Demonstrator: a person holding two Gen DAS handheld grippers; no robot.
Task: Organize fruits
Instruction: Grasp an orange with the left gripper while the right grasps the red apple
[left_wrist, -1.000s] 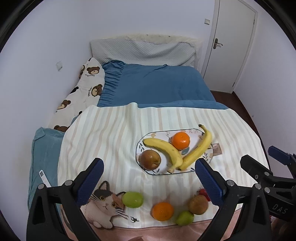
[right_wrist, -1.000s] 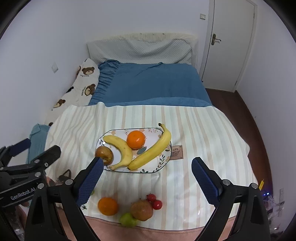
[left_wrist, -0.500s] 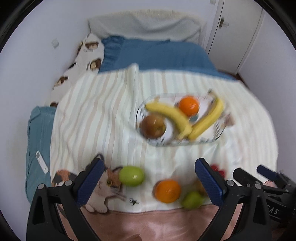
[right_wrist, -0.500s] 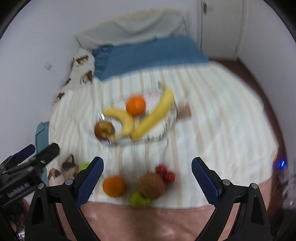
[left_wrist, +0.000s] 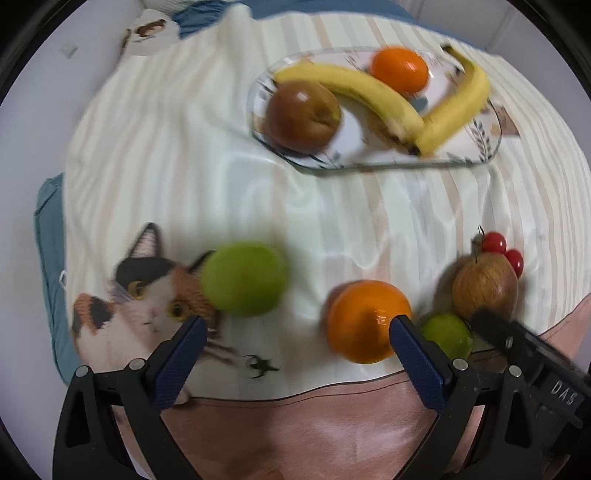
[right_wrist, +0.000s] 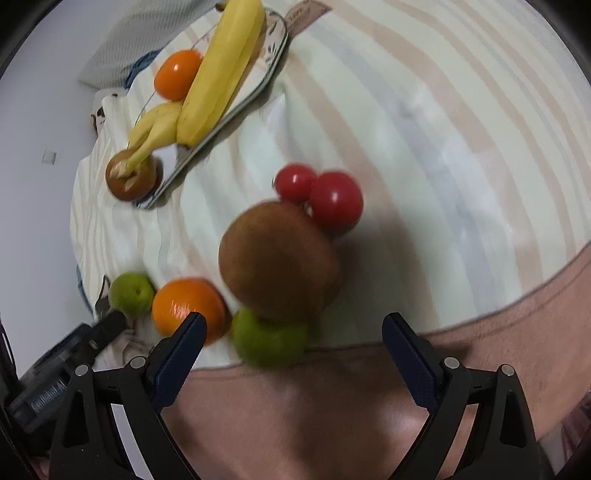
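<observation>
A patterned plate (left_wrist: 476, 147) holds two bananas (left_wrist: 373, 96), an orange (left_wrist: 400, 70) and a brown apple (left_wrist: 301, 116). Loose on the striped cloth lie a green fruit (left_wrist: 243, 282), an orange (left_wrist: 365, 319), a small green fruit (left_wrist: 445, 334), a brown pear-like fruit (left_wrist: 484, 290) and red cherry tomatoes (left_wrist: 502, 249). My left gripper (left_wrist: 295, 334) is open, low over the cloth between the green fruit and the orange. My right gripper (right_wrist: 293, 330) is open, just short of the small green fruit (right_wrist: 271, 343) and the brown fruit (right_wrist: 279, 260). The plate (right_wrist: 273, 66) lies far left in the right wrist view.
The cloth has a cat print (left_wrist: 140, 295) at the near left and a pink border (left_wrist: 332, 424) at the near edge. The right gripper's body (left_wrist: 535, 362) shows at the lower right of the left wrist view. A blue bed lies beyond the cloth.
Both grippers have dropped and moved forward, close to the loose fruits at the cloth's near edge. The fruits now fill much more of each view. Both stay open.
</observation>
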